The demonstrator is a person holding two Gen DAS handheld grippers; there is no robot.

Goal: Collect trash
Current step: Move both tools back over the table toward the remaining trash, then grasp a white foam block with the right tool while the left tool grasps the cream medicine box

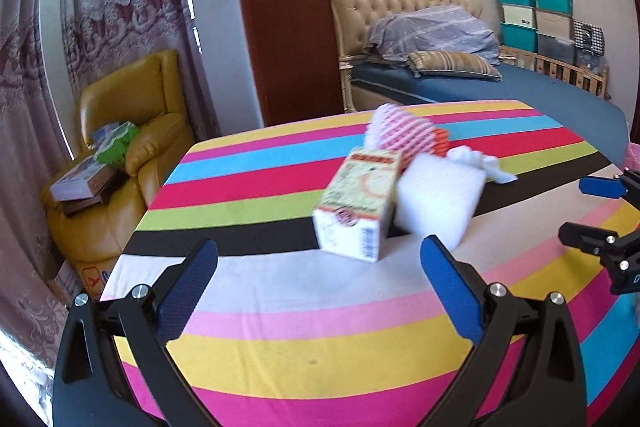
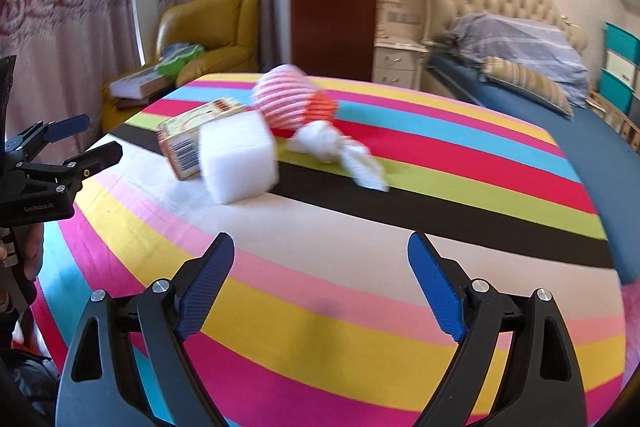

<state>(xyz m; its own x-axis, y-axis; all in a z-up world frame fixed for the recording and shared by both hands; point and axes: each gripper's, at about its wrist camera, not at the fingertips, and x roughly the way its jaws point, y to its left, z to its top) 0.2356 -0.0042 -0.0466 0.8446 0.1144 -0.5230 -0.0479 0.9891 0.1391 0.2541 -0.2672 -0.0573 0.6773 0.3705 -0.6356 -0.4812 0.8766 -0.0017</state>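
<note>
Gaping empty, left claw (image 1: 318, 259) and right claw (image 2: 320, 253) hover over bare striped cloth (image 2: 360, 327).

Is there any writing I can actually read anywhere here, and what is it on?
"GenRobot.AI", faint, roughly as it reads: on the left claw body.
Small carton: red banner, print and barcode, all too blurred to read.
Box on the yellow armchair: print too small to read.

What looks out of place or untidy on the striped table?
A small pile of litter sits on the striped table: a cardboard box leaning against a white foam block, pink foam netting behind them, and crumpled white tissue beside it. Both grippers, left and right, are open and empty.
</note>
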